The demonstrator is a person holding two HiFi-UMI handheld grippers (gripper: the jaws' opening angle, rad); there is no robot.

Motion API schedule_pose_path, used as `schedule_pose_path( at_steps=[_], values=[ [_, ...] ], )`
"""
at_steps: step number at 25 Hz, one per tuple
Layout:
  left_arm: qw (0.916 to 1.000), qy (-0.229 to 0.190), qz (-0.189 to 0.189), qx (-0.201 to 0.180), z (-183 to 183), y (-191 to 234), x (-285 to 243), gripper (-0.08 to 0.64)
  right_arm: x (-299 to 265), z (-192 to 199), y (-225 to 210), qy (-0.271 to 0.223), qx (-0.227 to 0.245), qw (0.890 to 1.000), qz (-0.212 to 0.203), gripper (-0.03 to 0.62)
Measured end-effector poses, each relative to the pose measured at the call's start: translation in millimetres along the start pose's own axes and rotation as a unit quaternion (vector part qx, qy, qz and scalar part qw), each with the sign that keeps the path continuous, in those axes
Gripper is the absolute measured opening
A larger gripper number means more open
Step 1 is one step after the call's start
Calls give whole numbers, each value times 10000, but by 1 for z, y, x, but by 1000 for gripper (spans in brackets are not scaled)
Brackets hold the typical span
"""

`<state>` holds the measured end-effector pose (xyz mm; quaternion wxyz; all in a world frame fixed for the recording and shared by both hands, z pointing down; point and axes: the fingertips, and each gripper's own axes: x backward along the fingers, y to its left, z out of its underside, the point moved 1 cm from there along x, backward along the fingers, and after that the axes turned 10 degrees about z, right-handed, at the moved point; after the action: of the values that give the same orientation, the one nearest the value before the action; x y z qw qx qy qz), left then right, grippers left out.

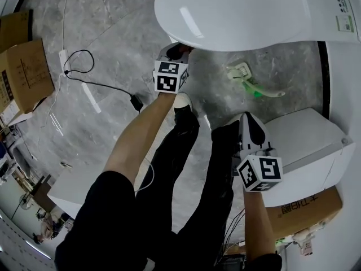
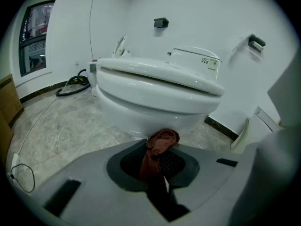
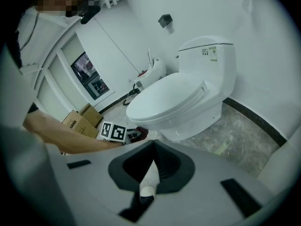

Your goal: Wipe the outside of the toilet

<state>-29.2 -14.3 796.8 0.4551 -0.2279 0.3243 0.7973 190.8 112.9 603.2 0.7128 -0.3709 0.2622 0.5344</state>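
The white toilet (image 1: 237, 10) fills the top of the head view, with its lid down. My left gripper (image 1: 176, 52) reaches under the front of the bowl, shut on a reddish-brown cloth (image 2: 162, 142). In the left gripper view (image 2: 157, 166) the bunched cloth sticks out past the jaws, right in front of the bowl's (image 2: 155, 112) lower front; I cannot tell if it touches. The right gripper (image 1: 251, 124) is held back by my right leg, well away from the toilet (image 3: 174, 98), its jaws (image 3: 149, 173) closed with no task object in them. The right gripper view shows the left gripper (image 3: 134, 135) at the bowl.
Cardboard boxes (image 1: 22, 66) stand at the left, with a power strip and black cable (image 1: 79, 61) on the grey marble floor. A green-and-white tool (image 1: 248, 81) lies beside the toilet base. A white box (image 1: 307, 145) and another carton (image 1: 304, 208) stand at the right. The person's black-trousered legs (image 1: 186, 168) stand in the middle.
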Motion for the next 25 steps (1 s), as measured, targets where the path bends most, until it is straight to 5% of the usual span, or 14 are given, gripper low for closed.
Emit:
schedule_pose_path(
  at_steps=[9,18,25],
  values=[
    [9977,225,13,-634,-24,71,21,54,-14,-12,40,-126,-185,9996,184,2],
    [9906,312,266,-1308,-56,92,36,55,-6,-33,66,-312,-291,9987,295,2],
    [9967,108,173,-783,-66,102,82,57,20,-48,78,-670,-445,9949,608,2]
  ],
)
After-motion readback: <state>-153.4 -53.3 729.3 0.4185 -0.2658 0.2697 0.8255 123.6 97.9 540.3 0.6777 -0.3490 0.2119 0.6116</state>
